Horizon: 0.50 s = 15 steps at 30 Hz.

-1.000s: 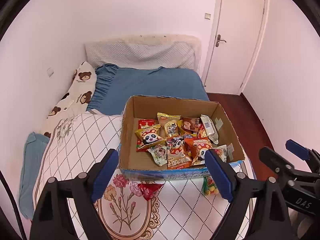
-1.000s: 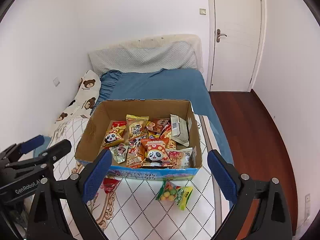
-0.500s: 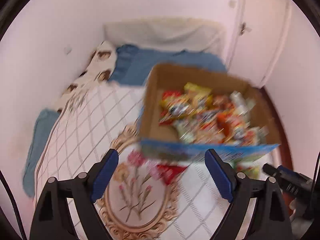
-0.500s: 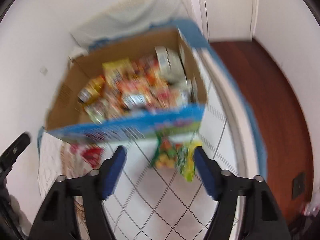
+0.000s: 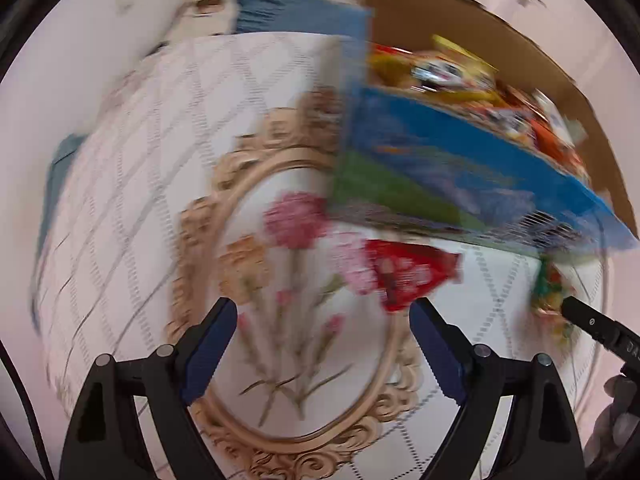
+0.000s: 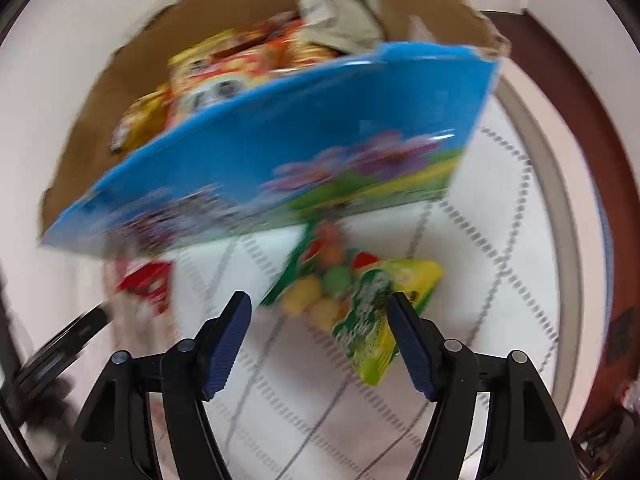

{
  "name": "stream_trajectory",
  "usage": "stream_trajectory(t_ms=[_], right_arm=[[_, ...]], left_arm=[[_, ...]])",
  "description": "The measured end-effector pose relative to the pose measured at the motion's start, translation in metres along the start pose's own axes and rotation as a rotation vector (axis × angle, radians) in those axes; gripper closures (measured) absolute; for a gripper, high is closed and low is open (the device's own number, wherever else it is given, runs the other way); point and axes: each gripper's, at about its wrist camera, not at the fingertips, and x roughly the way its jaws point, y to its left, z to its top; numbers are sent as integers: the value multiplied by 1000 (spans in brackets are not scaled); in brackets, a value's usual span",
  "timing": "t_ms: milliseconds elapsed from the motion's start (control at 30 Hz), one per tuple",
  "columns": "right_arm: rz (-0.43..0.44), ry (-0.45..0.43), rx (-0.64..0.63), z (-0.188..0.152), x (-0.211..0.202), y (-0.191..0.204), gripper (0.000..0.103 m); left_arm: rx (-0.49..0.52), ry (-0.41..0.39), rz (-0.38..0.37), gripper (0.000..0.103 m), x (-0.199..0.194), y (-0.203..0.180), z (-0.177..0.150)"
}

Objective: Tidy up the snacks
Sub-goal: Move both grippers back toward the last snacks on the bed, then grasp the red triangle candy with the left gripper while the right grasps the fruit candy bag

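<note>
A cardboard box [image 5: 460, 160] with a blue printed front holds several snack packets [image 5: 448, 72]; it also shows in the right wrist view [image 6: 304, 148]. A red snack packet [image 5: 412, 276] lies on the bed in front of it, just beyond my open, empty left gripper [image 5: 322, 344]. A green and yellow candy bag [image 6: 356, 300] lies by the box's front right. My right gripper [image 6: 318, 336] is open around the bag's near end, not closed on it. The red packet [image 6: 146, 284] shows at the left there. Both views are blurred.
The bed has a white quilt [image 5: 140, 160] with a diamond grid and a floral oval [image 5: 288, 320]. A blue sheet [image 5: 288, 12] lies beyond. Dark wood floor [image 6: 592, 128] runs past the bed's right edge. The right gripper's tip [image 5: 580, 312] shows in the left wrist view.
Both grippers have dropped low and moved forward to the bed in front of the box. The left neared the red packet; the right narrowed a little and reached the candy bag.
</note>
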Motion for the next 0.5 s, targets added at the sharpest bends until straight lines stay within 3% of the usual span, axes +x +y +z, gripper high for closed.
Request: stream_trajectory(t_ms=[100,200,300,400,433,467,500], right_arm=[[-6,-7,-20,-2,-6,-1,16],[-59,-15,9,4,-4,-11,16],[-78,-23,49,16,4,-19,14],[-96,0,26,30,19,-15,13],[-123,9,13,32,24,-14,12],[-139,17,-8,33,28,-11,12],[-149,20,-22,34,30,-9,12]], left_arm=[[92,24,5,15,14,-22,10],[181,60,18,15,33,-46,16],[204,105,-4,15,50,-60,19],[225,71,-28,16,54,-70,17],[230,61,-41,22,53,-72,16],[234,56,-42,41,52,-74,15],[238,58,-46,47,52,-76,13]])
